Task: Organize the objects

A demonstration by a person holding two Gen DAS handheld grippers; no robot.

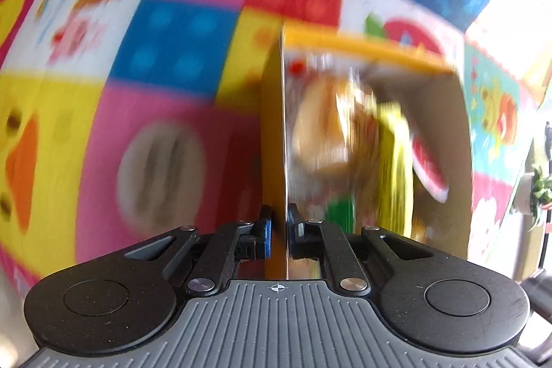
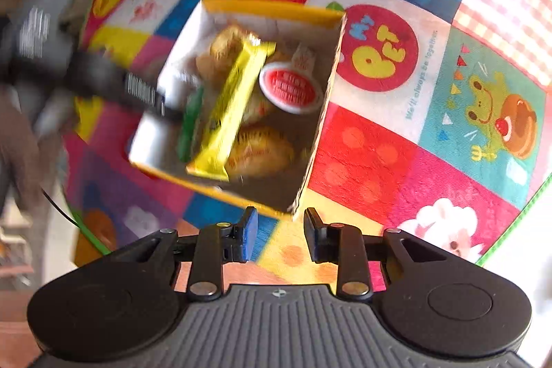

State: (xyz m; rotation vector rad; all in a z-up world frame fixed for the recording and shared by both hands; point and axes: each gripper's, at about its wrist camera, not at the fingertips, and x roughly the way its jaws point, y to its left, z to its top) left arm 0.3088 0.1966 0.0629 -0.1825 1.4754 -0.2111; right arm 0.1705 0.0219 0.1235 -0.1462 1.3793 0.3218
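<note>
Cartoon play mat under yellow box — snack packets inside

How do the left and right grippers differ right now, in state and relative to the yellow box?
The left gripper is shut on the wall of the yellow box; the right gripper grips nothing, with a gap between its fingers. The left one clamps the box's rim; the right one sits just off a box corner, with the play mat showing between its fingers. Both point down at the mat.
</note>
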